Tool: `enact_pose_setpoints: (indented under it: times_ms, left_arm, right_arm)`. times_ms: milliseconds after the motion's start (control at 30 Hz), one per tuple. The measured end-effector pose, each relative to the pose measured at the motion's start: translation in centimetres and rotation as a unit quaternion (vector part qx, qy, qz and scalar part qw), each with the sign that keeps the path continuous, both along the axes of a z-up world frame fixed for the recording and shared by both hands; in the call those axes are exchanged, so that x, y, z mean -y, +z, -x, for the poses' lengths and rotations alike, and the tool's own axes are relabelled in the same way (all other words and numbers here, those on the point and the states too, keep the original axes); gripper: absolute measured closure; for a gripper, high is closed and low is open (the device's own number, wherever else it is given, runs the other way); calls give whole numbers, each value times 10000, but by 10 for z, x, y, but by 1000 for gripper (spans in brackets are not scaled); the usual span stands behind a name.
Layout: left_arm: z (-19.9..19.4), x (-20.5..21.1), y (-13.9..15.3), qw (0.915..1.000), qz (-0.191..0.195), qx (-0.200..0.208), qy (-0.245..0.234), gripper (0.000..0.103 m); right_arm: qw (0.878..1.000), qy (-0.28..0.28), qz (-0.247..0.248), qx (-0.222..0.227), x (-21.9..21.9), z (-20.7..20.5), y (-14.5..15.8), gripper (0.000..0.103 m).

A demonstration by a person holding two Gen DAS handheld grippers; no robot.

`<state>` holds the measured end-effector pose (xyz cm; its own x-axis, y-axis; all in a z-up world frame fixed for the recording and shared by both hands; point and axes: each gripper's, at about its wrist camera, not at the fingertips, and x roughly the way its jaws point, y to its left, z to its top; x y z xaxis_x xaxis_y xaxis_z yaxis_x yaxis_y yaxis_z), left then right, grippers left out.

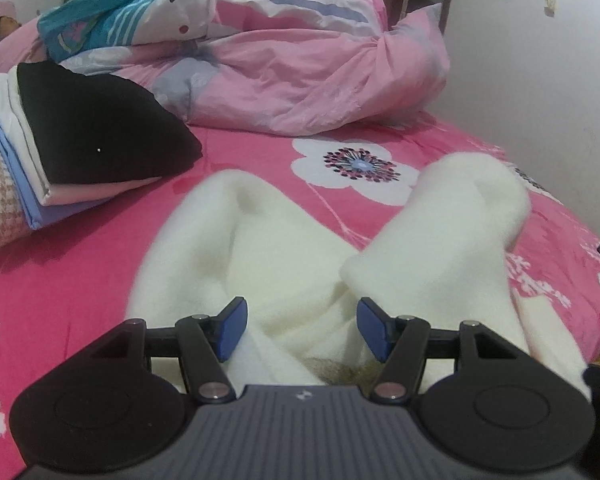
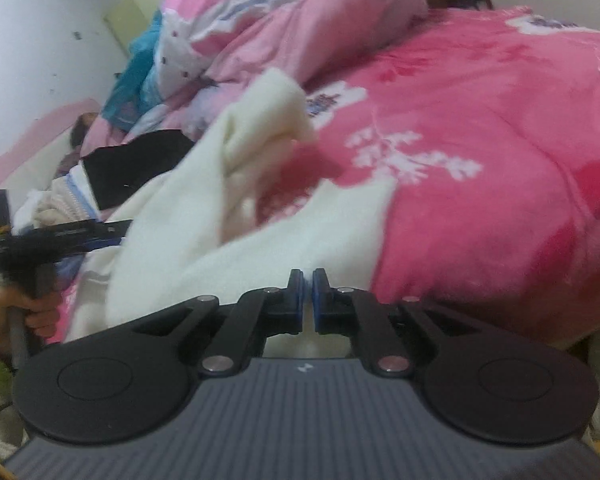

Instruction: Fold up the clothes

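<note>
Pink bed (image 1: 100, 280), rumpled fluffy white garment (image 1: 260, 248)

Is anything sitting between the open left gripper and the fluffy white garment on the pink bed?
Nothing visible does. The left gripper hangs open directly over the fluffy white garment, bare fabric between its blue pads. The stack of folded clothes lies off to the side.

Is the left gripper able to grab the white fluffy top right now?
Probably yes. The left gripper is open, and the white top lies right between and under its fingers, with nothing in the way.
</note>
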<state>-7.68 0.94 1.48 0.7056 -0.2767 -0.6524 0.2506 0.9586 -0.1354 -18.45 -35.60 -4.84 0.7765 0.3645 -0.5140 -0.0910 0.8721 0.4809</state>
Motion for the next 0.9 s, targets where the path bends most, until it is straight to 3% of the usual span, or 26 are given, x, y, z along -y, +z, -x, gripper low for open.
enact_pose_setpoints:
  times_ms: [267,367,533,600,633,767,900]
  left_arm:
    - [19,-10,16,9982,465,-67,-384,40]
    - [21,-10,14,9983,432,-5,-383,39]
    - [23,-10,11,9985,377,98,-380,40]
    - [26,-10,9,9981,435,132,-424,40]
    - [28,-11,8,9976,488,151,-468,40]
    - [47,-13,8,9936,525,452,-897,35]
    - [70,-8,4,9847,435,705,-1530,32]
  right_arm:
    - [9957,-131,866,-304,-31,-18,-1,96]
    - [9957,-326,863,-44,-24,-10,18,81]
    - [9990,-79,-211,384,-16,-15,51,70]
    - [9970,223,-644,355,-28,-30,52,54]
    - [9955,343,-835,299,-34,-38,50,52]
    - [9915,397,-1214,-263,-53,-70,25,43]
    - [9788,666,-1606,-1087,-64,-85,-11,44]
